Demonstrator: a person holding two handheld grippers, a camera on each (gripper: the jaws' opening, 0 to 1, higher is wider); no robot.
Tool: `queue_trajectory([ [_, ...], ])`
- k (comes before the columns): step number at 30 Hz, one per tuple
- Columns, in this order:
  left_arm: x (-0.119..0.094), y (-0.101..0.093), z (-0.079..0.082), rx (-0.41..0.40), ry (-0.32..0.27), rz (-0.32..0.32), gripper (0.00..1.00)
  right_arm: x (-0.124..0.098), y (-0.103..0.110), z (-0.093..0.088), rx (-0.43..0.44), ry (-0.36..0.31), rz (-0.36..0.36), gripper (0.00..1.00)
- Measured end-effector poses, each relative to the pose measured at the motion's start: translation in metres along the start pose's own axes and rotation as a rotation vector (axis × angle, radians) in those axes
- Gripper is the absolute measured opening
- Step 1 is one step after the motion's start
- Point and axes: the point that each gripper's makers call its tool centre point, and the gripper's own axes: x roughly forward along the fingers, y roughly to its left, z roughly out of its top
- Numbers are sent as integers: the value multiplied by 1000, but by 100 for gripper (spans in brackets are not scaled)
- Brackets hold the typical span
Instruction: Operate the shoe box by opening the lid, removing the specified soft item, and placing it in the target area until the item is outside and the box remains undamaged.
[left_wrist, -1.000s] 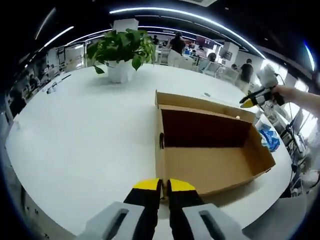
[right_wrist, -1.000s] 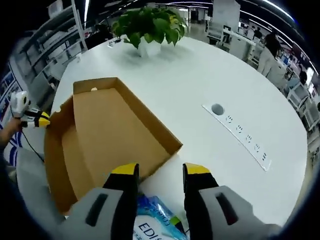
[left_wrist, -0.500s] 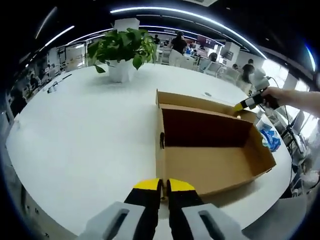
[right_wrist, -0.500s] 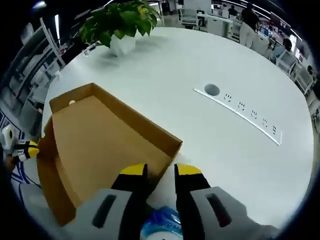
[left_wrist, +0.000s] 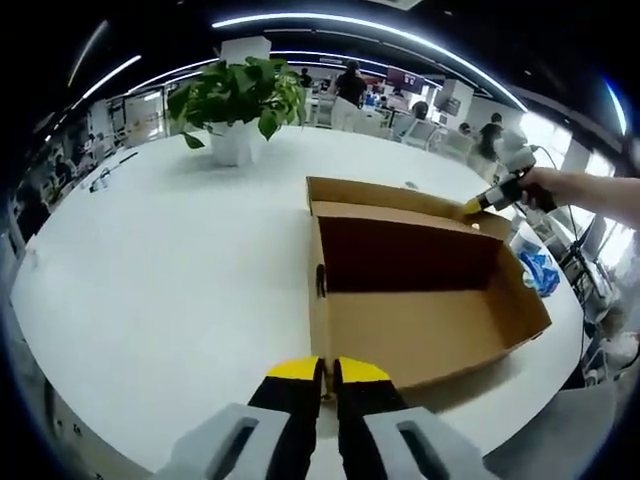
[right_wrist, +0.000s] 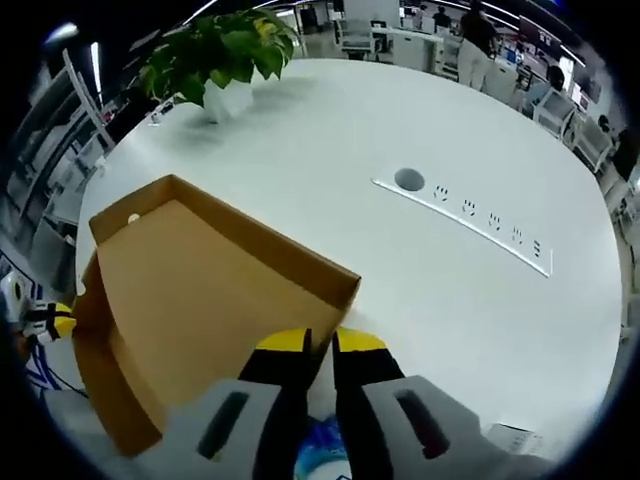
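- Shoe box: brown cardboard, open, lying on the white table. In my left gripper view its inside is bare cardboard; the lid panel stands along the far side.
- Left gripper: yellow-tipped jaws almost together, pinched on the near corner edge of the box wall.
- Right gripper: in my right gripper view its jaws are nearly closed over the edge of the box at a corner; I cannot tell for certain whether they bite the cardboard. The same gripper shows in my left gripper view, in a person's hand, its yellow tip at the far right corner of the box.
- Soft item: a blue-and-white plastic pack, outside the box, just beside its right end. A blue-and-white bit shows between my right jaws, low in that view.
- Potted plant: green leaves, white pot, far side of the table, well apart from the box.
- Socket strip: set flush into the table, with a round hole at one end.
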Motion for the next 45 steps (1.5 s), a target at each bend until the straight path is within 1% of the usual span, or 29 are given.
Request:
queue_trajectory([
  [8,-1,0,0,4,2,8,4,-20,7,5,-12,-45,-14,5],
  [11,-1,0,0,6,2,9,4,-27,8,10,-32,-70,-23,4],
  [15,-1,0,-1,16,4,11,4,-37,10,14,-29,-96,-24,4],
  [21,-2,0,-2,33,11,10,4,-51,14,20,-76,-142,-38,3],
  [28,-3,-1,-2,47,14,9,4,-82,29,15,-101,-192,-49,2],
  [30,-3,-1,-2,48,12,8,4,-89,33,16,-132,-215,-59,2],
  [35,-3,-1,-1,48,10,5,4,-96,35,20,-184,-240,-79,2],
  [41,-3,-2,0,52,9,2,4,-101,31,28,-176,-279,-73,2],
  [45,-3,-1,0,50,5,-2,4,-108,33,29,-166,-310,-68,2],
])
